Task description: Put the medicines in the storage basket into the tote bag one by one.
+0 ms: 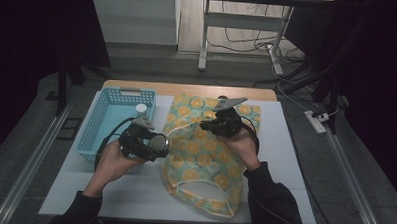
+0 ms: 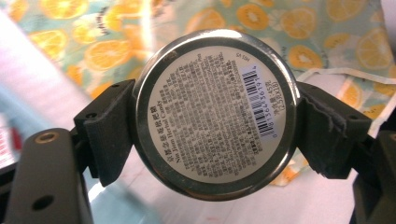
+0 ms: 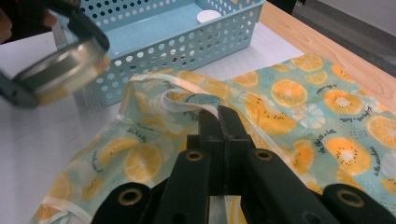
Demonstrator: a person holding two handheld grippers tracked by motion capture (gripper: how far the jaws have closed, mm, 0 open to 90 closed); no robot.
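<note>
Currently listed, placed relative to the blue basket (image 1: 102,126):
Round tin (image 2: 215,112), label and barcode facing the camera, clamped at its rim between the jaws of the left gripper (image 1: 153,143), held just beside the basket's near right corner.
Orange-print cloth bag (image 1: 210,157), lying flat to the basket's right, touching its side.
Right gripper (image 3: 218,119), jaws clenched on the bag's white-edged hem, right of the basket.
White cap (image 1: 141,108), inside the basket, far right corner.
</note>
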